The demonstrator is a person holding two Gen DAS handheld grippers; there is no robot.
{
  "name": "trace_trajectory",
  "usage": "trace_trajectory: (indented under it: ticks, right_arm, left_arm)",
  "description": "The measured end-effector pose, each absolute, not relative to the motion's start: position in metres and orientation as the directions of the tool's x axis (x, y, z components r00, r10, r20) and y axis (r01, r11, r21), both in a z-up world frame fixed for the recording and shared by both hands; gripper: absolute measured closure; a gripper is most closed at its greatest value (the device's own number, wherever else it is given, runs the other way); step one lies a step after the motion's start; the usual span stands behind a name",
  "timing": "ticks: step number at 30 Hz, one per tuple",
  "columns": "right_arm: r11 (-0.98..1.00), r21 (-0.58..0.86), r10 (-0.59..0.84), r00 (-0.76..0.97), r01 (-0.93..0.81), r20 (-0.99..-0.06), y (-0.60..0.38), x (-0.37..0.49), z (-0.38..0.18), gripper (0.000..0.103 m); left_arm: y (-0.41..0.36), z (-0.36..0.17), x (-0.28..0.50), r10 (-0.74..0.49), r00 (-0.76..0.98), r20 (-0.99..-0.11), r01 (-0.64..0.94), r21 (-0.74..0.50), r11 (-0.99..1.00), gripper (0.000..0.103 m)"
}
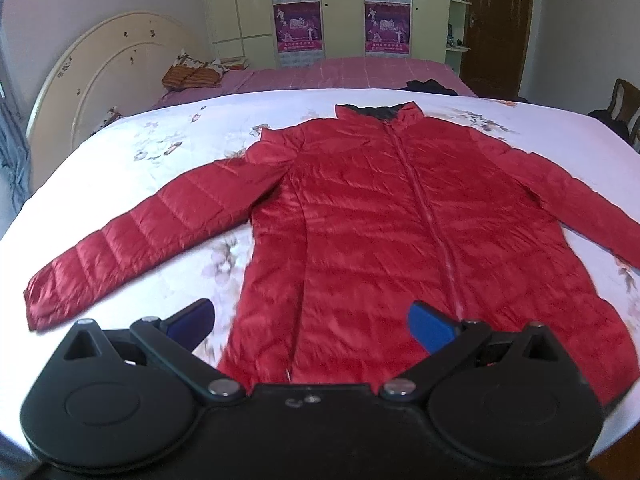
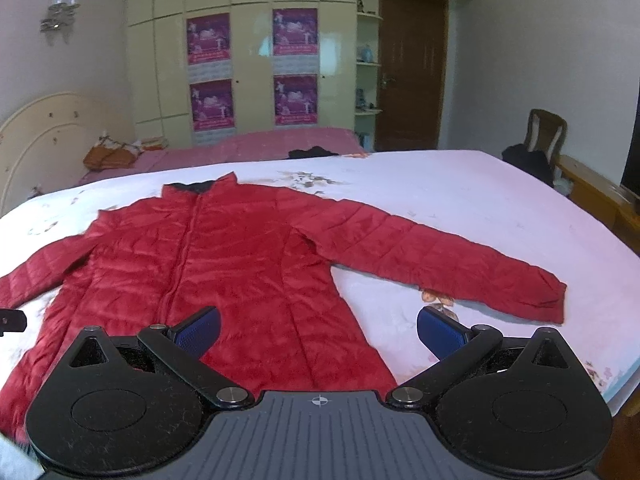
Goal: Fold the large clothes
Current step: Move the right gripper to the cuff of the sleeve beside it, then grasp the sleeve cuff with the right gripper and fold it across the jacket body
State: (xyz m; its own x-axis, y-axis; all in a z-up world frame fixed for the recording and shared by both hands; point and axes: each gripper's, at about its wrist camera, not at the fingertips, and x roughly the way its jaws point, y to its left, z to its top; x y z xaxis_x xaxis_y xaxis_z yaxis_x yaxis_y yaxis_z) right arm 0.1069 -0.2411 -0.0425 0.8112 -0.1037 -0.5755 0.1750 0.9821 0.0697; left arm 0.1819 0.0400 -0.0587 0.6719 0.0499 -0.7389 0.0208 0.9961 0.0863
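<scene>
A red quilted jacket (image 1: 380,232) lies flat and zipped on the white flowered bedspread (image 1: 168,128), collar away from me, both sleeves spread out to the sides. My left gripper (image 1: 312,320) hovers open above the hem, left of the zipper, holding nothing. In the right wrist view the same jacket (image 2: 224,264) fills the lower left, and its right sleeve (image 2: 460,268) stretches toward the bed's right side. My right gripper (image 2: 318,330) is open over the hem's right corner, with nothing between its blue pads (image 2: 438,330).
Beyond the white spread is a pink bed cover (image 1: 360,74) with a dark garment (image 1: 428,86) and an orange bag (image 1: 192,76) by the cream headboard (image 1: 100,80). A wardrobe with posters (image 2: 256,68), a brown door (image 2: 412,72) and a chair (image 2: 546,136) stand behind.
</scene>
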Motion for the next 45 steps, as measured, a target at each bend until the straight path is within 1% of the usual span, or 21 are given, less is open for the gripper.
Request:
trace_trajectory:
  ticks: [6, 12, 20, 27, 28, 29, 30, 31, 35, 37, 38, 39, 40, 42, 45]
  right_arm:
    - [0.963, 0.108, -0.139, 0.796, 0.248, -0.589, -0.252, 0.15, -0.054, 0.0]
    - [0.942, 0.093, -0.203, 0.767, 0.323, -0.609, -0.275, 0.177, -0.064, 0.0]
    - [0.905, 0.069, -0.278, 0.707, 0.419, -0.65, -0.34, 0.203, -0.09, 0.0]
    - [0.874, 0.067, -0.294, 0.633, 0.482, -0.716, -0.407, 0.214, -0.125, 0.001]
    - [0.866, 0.065, -0.302, 0.623, 0.496, -0.722, -0.416, 0.213, -0.128, 0.002]
    - [0.86, 0.065, -0.306, 0.613, 0.506, -0.728, -0.426, 0.212, -0.131, 0.015]
    - [0.852, 0.067, -0.305, 0.597, 0.519, -0.742, -0.436, 0.212, -0.135, 0.033]
    - [0.844, 0.067, -0.308, 0.583, 0.532, -0.752, -0.443, 0.211, -0.138, 0.035]
    - [0.794, 0.055, -0.371, 0.555, 0.606, -0.745, -0.472, 0.201, -0.14, 0.035]
    - [0.766, 0.027, -0.417, 0.529, 0.642, -0.739, -0.485, 0.197, -0.139, 0.035]
    - [0.748, 0.01, -0.442, 0.508, 0.664, -0.739, -0.493, 0.196, -0.14, 0.027]
    - [0.733, -0.006, -0.462, 0.492, 0.68, -0.738, -0.499, 0.196, -0.141, 0.015]
    - [0.714, -0.023, -0.486, 0.472, 0.699, -0.736, -0.504, 0.195, -0.142, 0.011]
    - [0.712, -0.026, -0.479, 0.459, 0.702, -0.749, -0.513, 0.196, -0.147, 0.011]
    - [0.712, 0.025, -0.421, 0.456, 0.701, -0.784, -0.52, 0.201, -0.158, 0.011]
  left_arm:
    - [0.051, -0.072, 0.23, 0.036, 0.66, -0.75, 0.032, 0.075, 0.997, 0.0]
    - [0.053, -0.087, 0.268, 0.031, 0.643, -0.765, 0.027, 0.063, 0.998, 0.001]
    - [0.037, -0.109, 0.308, 0.07, 0.623, -0.779, -0.002, 0.088, 0.996, 0.002]
    - [0.005, -0.125, 0.34, 0.098, 0.606, -0.79, -0.042, 0.092, 0.995, 0.003]
    - [-0.001, -0.127, 0.346, 0.101, 0.603, -0.792, -0.041, 0.096, 0.995, 0.003]
    - [-0.007, -0.129, 0.35, 0.102, 0.6, -0.794, -0.04, 0.097, 0.994, 0.004]
    - [-0.012, -0.131, 0.354, 0.102, 0.597, -0.796, -0.04, 0.098, 0.994, 0.006]
    - [-0.017, -0.133, 0.359, 0.102, 0.593, -0.799, -0.039, 0.099, 0.994, 0.006]
    - [-0.033, -0.139, 0.369, 0.107, 0.589, -0.801, -0.033, 0.108, 0.994, 0.006]
    - [-0.037, -0.142, 0.373, 0.112, 0.585, -0.803, -0.035, 0.113, 0.993, 0.006]
    - [-0.039, -0.144, 0.376, 0.114, 0.583, -0.805, -0.036, 0.114, 0.993, 0.006]
    - [-0.041, -0.145, 0.378, 0.116, 0.581, -0.806, -0.037, 0.116, 0.993, 0.006]
    - [-0.041, -0.147, 0.379, 0.119, 0.579, -0.807, -0.038, 0.118, 0.992, 0.007]
    - [-0.042, -0.149, 0.382, 0.126, 0.576, -0.808, -0.045, 0.123, 0.991, 0.008]
    - [-0.042, -0.154, 0.387, 0.143, 0.572, -0.808, -0.054, 0.136, 0.989, 0.009]
